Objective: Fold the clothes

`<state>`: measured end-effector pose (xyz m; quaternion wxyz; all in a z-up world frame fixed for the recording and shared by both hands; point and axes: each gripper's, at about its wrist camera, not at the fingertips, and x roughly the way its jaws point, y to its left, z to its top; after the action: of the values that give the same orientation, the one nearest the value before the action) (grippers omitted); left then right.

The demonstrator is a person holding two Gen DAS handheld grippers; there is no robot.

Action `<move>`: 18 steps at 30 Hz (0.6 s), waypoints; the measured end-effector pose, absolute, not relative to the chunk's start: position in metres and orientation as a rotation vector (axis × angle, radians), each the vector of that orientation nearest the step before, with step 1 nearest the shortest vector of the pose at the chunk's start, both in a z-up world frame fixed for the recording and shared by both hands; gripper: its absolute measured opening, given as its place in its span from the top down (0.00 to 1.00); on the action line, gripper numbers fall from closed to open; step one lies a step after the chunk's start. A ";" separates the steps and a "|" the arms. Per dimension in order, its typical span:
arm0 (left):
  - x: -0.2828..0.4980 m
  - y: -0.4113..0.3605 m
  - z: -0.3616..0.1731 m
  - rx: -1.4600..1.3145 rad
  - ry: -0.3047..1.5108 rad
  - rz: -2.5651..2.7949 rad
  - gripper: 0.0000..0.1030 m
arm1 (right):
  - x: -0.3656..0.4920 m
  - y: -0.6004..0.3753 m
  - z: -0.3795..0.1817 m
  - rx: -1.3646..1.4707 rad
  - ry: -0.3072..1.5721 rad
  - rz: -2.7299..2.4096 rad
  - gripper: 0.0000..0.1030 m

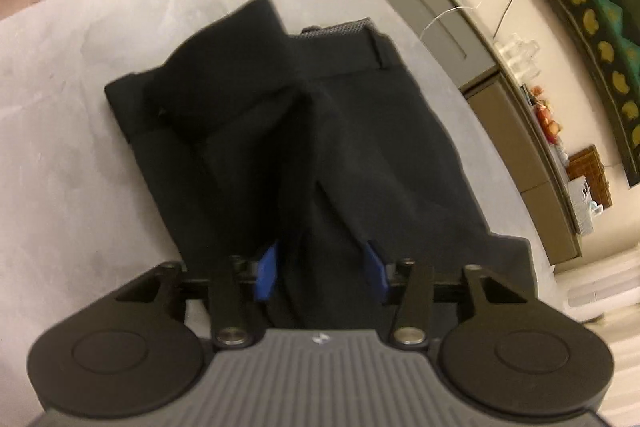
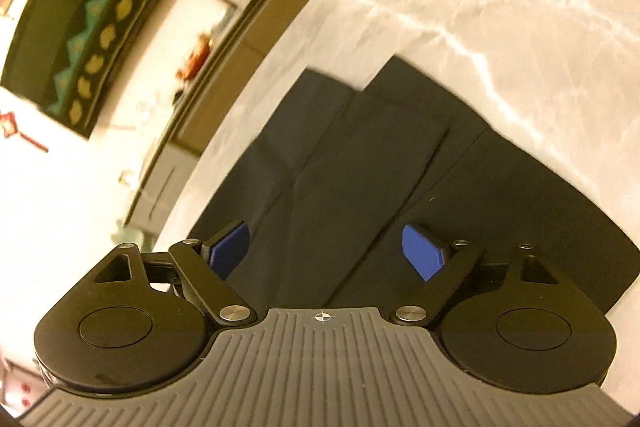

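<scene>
dark trousers point(image 1: 328, 131) | folded, waistband showing | flat on white table point(image 1: 80, 107)

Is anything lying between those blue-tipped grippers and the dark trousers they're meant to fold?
Nothing visible does. The dark trousers lie directly under the left gripper and the right gripper, on the pale table cover.

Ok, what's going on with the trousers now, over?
Left gripper open, cloth between its fingers. Right gripper open, empty. Dark trousers folded on the white table. Nothing in the way.
</scene>
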<state>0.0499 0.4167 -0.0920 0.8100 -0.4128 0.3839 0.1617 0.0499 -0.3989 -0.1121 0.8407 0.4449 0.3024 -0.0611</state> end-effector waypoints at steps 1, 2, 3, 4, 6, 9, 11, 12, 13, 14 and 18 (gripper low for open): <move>0.051 0.416 -0.093 -0.870 0.830 0.346 0.56 | 0.053 -0.399 -0.113 0.945 0.628 -0.134 0.16; 0.052 0.416 -0.094 -0.866 0.835 0.346 0.56 | 0.057 -0.398 -0.113 0.940 0.621 -0.131 0.16; 0.051 0.417 -0.095 -0.876 0.833 0.343 0.56 | 0.062 -0.396 -0.113 0.922 0.621 -0.121 0.15; 0.050 0.419 -0.096 -0.884 0.832 0.340 0.56 | 0.067 -0.394 -0.113 0.903 0.621 -0.112 0.12; 0.048 0.422 -0.098 -0.896 0.830 0.335 0.57 | 0.076 -0.394 -0.112 0.893 0.620 -0.095 0.11; 0.047 0.424 -0.098 -0.907 0.828 0.334 0.60 | 0.081 -0.409 -0.112 0.954 0.568 -0.147 0.14; 0.046 0.426 -0.099 -0.922 0.827 0.332 0.60 | 0.088 -0.409 -0.114 0.971 0.568 -0.122 0.17; 0.046 0.427 -0.099 -0.928 0.827 0.332 0.60 | 0.091 -0.409 -0.115 0.979 0.568 -0.109 0.17; 0.046 0.427 -0.099 -0.933 0.826 0.331 0.60 | 0.095 -0.409 -0.116 0.987 0.568 -0.097 0.17; 0.047 0.428 -0.099 -0.937 0.826 0.331 0.60 | 0.097 -0.409 -0.118 0.993 0.566 -0.084 0.17; 0.047 0.430 -0.101 -0.941 0.826 0.327 0.59 | 0.106 -0.408 -0.122 0.948 0.562 -0.120 0.36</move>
<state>0.0466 0.4298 -0.1009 0.7978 -0.4385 0.3847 0.1525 0.1060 -0.4084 -0.1220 0.8502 0.4501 0.2670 -0.0572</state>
